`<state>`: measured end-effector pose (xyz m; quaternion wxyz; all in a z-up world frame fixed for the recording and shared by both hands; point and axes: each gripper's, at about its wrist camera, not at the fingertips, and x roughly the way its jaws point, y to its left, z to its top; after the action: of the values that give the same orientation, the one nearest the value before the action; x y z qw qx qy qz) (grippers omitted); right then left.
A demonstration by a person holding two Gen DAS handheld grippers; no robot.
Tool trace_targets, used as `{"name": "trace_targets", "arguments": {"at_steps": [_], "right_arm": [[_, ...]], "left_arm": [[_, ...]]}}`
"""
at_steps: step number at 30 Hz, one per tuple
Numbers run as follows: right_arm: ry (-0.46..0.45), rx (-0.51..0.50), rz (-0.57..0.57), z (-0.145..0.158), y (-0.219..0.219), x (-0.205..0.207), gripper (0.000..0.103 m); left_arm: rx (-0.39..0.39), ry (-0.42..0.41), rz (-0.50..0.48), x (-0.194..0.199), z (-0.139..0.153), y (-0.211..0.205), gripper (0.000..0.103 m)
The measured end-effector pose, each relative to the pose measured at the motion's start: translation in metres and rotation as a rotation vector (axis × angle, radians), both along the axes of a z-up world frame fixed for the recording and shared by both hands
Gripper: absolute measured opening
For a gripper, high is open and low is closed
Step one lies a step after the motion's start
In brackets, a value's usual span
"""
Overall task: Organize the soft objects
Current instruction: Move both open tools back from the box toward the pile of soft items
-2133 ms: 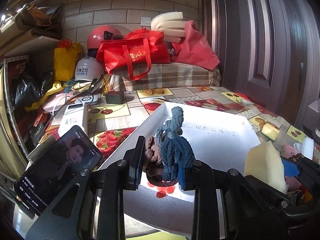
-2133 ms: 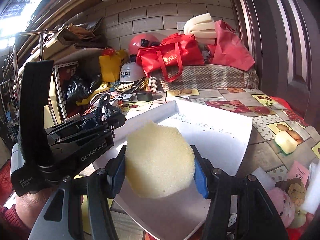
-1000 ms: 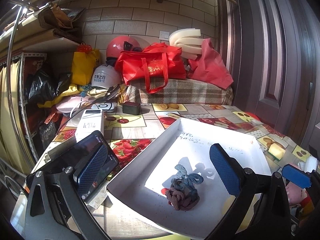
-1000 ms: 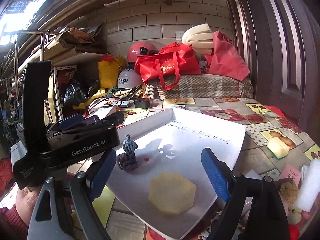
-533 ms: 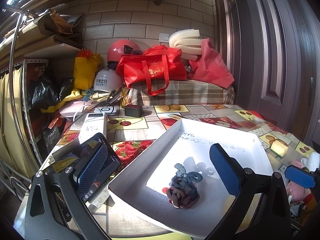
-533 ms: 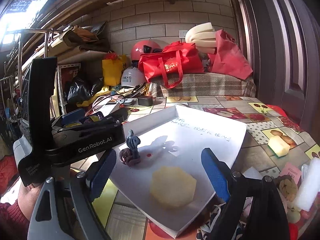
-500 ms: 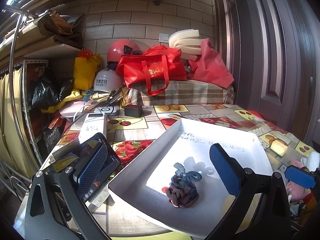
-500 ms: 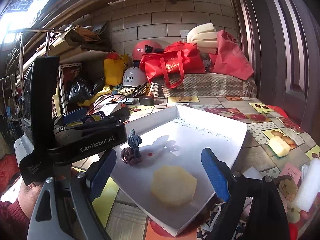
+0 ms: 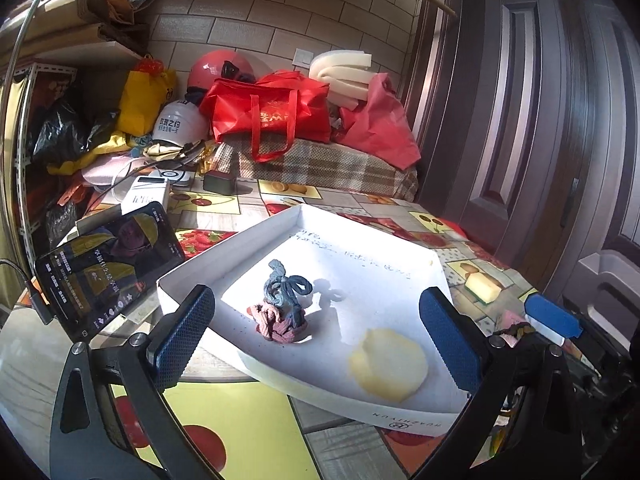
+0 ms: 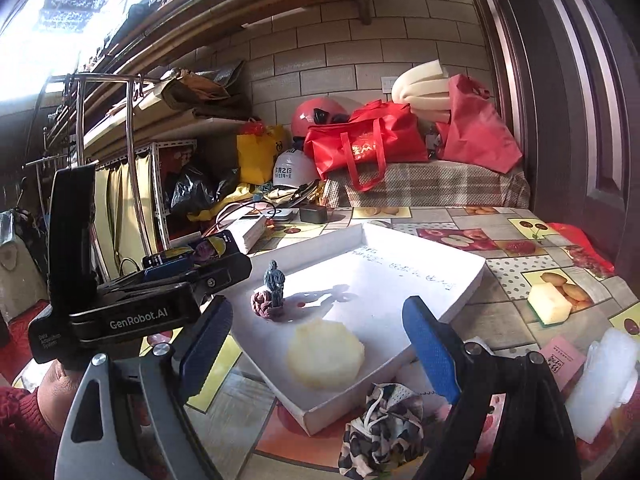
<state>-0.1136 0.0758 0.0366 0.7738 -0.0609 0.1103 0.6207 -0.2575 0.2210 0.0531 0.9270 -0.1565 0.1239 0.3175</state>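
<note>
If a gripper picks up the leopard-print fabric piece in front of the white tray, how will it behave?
The leopard-print fabric piece lies crumpled in folds, so it will probably sag and droop when lifted. It looks thin, so likely light. A loose cord on top may dangle or catch.

A phone (image 9: pixel 108 268) with a lit screen sits on the fruit-picture tabletop (image 9: pixel 224 432). Far back, a red bag (image 9: pixel 272 112) lies on a checked cloth (image 9: pixel 320 168), near two helmets.
</note>
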Motion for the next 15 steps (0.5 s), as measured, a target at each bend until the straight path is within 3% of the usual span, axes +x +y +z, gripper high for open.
{"name": "trace_targets", "arguments": {"at_steps": [3, 6, 11, 15], "right_arm": [[-0.076, 0.074, -0.018, 0.008, -0.028, 0.007, 0.087], [-0.12, 0.096, -0.044, 0.013, -0.052, 0.024, 0.087], [0.0, 0.037, -0.19, 0.011, -0.089, 0.101, 0.087], [0.136, -0.053, -0.247, 0.005, -0.123, 0.164, 0.087]], "left_arm": [[0.163, 0.073, -0.024, 0.015, 0.005, -0.035, 0.103], [0.215, 0.145, -0.085, 0.03, 0.003, -0.056, 0.103], [0.129, 0.116, -0.205, 0.027, 0.003, -0.072, 0.103], [0.106, 0.149, -0.38, 0.033, 0.005, -0.106, 0.103]]}}
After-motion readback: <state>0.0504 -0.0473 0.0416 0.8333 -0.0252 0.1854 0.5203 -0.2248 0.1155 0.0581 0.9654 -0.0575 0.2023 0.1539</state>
